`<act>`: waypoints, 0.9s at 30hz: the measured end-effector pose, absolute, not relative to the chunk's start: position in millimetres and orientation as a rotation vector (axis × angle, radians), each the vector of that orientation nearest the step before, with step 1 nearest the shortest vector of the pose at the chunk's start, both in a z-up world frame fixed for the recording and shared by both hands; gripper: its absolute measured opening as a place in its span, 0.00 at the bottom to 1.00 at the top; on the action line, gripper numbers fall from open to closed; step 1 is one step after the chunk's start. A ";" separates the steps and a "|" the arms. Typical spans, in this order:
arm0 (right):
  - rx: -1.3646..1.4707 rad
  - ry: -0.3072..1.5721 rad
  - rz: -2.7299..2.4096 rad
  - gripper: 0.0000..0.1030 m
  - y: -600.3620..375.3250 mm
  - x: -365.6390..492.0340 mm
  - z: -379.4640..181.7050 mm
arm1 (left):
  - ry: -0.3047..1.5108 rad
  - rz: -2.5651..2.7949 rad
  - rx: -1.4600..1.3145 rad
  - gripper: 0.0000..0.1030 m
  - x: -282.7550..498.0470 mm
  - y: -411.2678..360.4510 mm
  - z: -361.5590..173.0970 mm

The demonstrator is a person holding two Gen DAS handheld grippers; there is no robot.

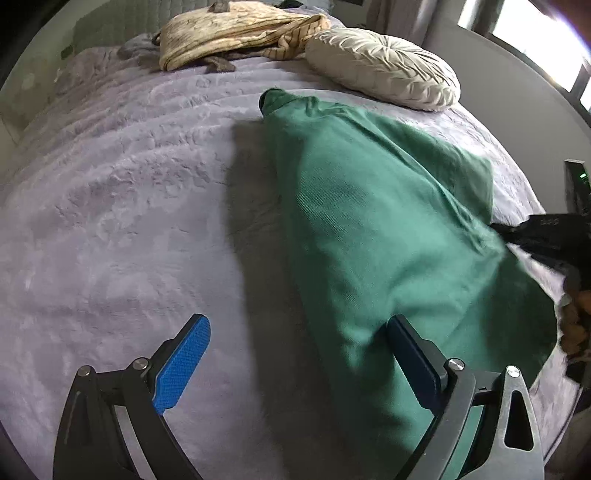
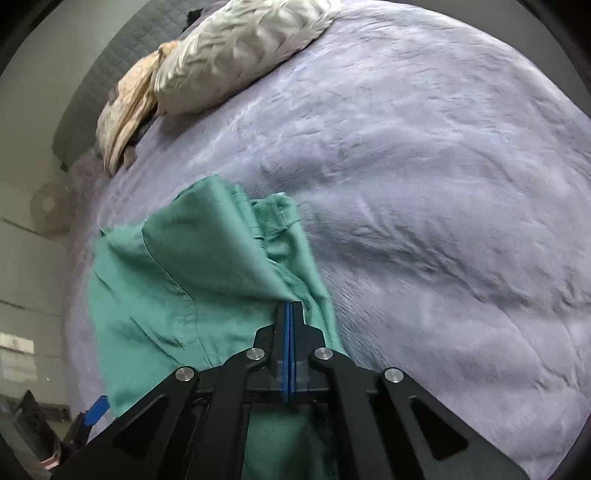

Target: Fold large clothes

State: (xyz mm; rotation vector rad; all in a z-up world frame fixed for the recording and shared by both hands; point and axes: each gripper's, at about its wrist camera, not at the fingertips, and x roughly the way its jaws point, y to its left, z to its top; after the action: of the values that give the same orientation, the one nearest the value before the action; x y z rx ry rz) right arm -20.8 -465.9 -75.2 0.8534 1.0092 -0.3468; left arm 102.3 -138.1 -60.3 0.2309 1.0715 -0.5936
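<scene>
Green garment (image 1: 369, 206): spread on the lilac bedspread (image 1: 122, 206), one fold lifted.
Right gripper (image 2: 289, 306): jaws closed, the garment's fold pinched between them.
Left gripper (image 1: 295, 354): held wide open, nothing gripped; one finger lies over the cloth.
Round cushion (image 1: 384, 70): behind the garment.

1. I see the garment (image 1: 369, 229) lying on the bed cover (image 1: 129, 206), right of centre in the left wrist view, running from the near edge toward the far side.
2. The round cushion (image 1: 384, 70) rests on the cover just beyond the garment's far end.
3. A heap of clothes (image 1: 236, 33) lies left of the cushion, at the far edge.
4. In the right wrist view, the garment lies left of the bare cover (image 2: 443, 221); the cushion (image 2: 236, 55) sits behind it.
</scene>
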 end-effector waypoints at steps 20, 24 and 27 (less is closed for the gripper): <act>0.851 1.085 -0.355 0.00 -409.8 -157.4 -75.0 | 1.076 -0.678 0.296 0.95 43.6 -115.3 -76.1; 0.878 1.082 -0.351 0.00 -414.2 -161.1 -82.9 | 1.074 -0.678 0.300 0.96 42.3 -114.4 -79.0; 0.869 1.098 -0.352 0.00 -414.8 -159.6 -83.5 | 1.118 -0.650 0.271 1.00 48.3 -111.4 -87.2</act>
State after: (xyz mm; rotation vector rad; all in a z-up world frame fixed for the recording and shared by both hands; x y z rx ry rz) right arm -159.6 -414.8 -83.5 0.8689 1.0979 -0.3524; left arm 48.3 -111.4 -87.2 0.2709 1.1180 -0.6502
